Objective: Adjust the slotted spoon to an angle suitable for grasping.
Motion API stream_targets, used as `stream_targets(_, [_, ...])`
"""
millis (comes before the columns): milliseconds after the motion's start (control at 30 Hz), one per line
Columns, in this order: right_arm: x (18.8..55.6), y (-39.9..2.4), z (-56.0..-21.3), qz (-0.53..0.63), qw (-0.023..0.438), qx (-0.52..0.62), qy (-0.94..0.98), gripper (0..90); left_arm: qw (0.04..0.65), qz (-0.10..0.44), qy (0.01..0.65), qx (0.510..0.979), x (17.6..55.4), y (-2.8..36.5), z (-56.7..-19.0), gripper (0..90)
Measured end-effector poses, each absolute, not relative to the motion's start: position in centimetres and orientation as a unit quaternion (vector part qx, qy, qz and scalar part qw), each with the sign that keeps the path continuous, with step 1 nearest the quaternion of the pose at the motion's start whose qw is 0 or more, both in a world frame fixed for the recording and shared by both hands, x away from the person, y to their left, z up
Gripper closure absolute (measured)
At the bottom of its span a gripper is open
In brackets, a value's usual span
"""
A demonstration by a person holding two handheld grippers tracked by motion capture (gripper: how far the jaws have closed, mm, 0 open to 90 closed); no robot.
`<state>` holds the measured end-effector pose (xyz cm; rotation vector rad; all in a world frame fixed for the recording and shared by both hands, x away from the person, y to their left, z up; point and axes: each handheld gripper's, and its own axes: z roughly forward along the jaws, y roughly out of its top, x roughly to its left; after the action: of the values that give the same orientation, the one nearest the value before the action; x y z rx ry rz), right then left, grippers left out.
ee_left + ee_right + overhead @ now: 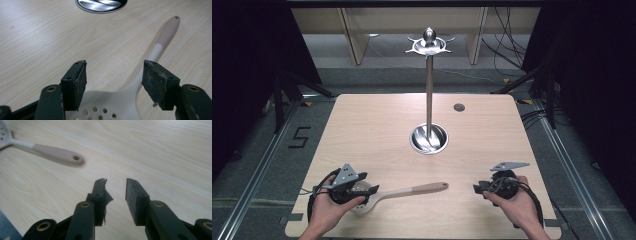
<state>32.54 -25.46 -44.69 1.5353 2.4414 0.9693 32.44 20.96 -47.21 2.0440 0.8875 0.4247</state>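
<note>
A pale wooden tabletop seen from above, with a person's two hands entering from the bottom edge, each holding a two-jaw claw. A slotted spoon with a white perforated head and a beige handle lies flat near the front edge, head to the left, handle pointing right. The left claw hovers right over the spoon's head; in the left gripper view its jaws stand wide apart, straddling the neck where the head narrows into the handle, with no pad pressing on it. The right claw sits well apart from the handle's tip, jaws partly apart and holding nothing; the right gripper view shows bare wood between them and the handle end off to the upper left. Farther back, a steel utensil stand rises from a round base.

The risk here looks like a poor grip: closing on the sloping, smooth neck could let the spoon slip or swivel, and its long handle could swing toward the stand.
</note>
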Motion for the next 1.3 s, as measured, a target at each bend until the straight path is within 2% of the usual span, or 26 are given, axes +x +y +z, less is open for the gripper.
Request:
stream_targets(33, [32.5,-26.0,-44.8,0.318,0.049,0.51,0.798,70.8,0.418,0.174,0.338,0.825,32.6,21.0,-47.2,35.2])
stream_targets(100, [32.5,-26.7,-44.9,0.32,0.046,0.515,0.794,74.1,0.418,0.167,0.346,0.823,32.5,20.7,-47.1,34.2])
stream_targets(200, [32.6,-27.0,-45.0,0.316,0.068,0.506,0.8,78.1,0.415,0.178,0.327,0.83,32.8,20.7,-46.9,32.4])
stream_targets(267, [32.9,-27.0,-45.3,0.326,0.086,0.482,0.809,80.7,0.423,0.17,0.341,0.822,32.6,20.6,-46.9,32.2])
stream_targets(333, [32.9,-26.9,-45.4,0.325,0.081,0.476,0.813,82.5,0.427,0.173,0.329,0.824,32.6,20.6,-46.9,32.6])
stream_targets(367, [32.9,-26.8,-45.5,0.316,0.09,0.475,0.816,83.5,0.42,0.177,0.325,0.829,32.6,20.7,-46.8,33.1])
stream_targets(433, [32.6,-26.5,-45.4,0.305,0.063,0.491,0.813,85.4,0.422,0.171,0.327,0.828,32.5,20.6,-46.8,34.9])
stream_targets(467, [32.8,-26.5,-45.5,0.312,0.082,0.474,0.819,86.9,0.426,0.167,0.336,0.824,32.4,20.5,-46.8,36.9])
stream_targets(500, [32.9,-26.5,-45.6,0.314,0.083,0.466,0.823,87.6,0.434,0.162,0.338,0.819,32.4,20.3,-46.8,39.0])
stream_targets(533, [32.9,-26.4,-45.6,0.314,0.087,0.459,0.827,88.4,0.418,0.171,0.317,0.834,32.7,20.6,-46.6,40.5])
stream_targets(600, [32.8,-26.0,-45.6,0.308,0.086,0.46,0.828,89.8,0.423,0.153,0.332,0.829,32.6,20.2,-46.7,42.4])
stream_targets(667, [32.6,-25.5,-45.5,0.302,0.062,0.468,0.828,90.0,0.421,0.155,0.323,0.833,32.8,19.7,-46.6,44.7])
stream_targets(700, [32.5,-25.1,-45.7,0.303,0.079,0.473,0.824,90.0,0.427,0.153,0.326,0.829,32.9,19.4,-46.5,45.2])
stream_targets(833, [32.6,-24.7,-45.9,0.308,0.085,0.457,0.83,90.0,0.419,0.159,0.308,0.839,33.4,19.1,-45.9,44.4])
stream_targets(1067, [32.5,-23.1,-45.9,0.29,0.061,0.438,0.849,90.0,0.386,0.141,0.284,0.866,34.6,17.6,-45.5,41.1])
stream_targets(1300, [33.0,-20.5,-45.9,0.289,0.039,0.401,0.869,90.0,0.383,0.129,0.266,0.875,35.2,16.0,-45.2,40.3])
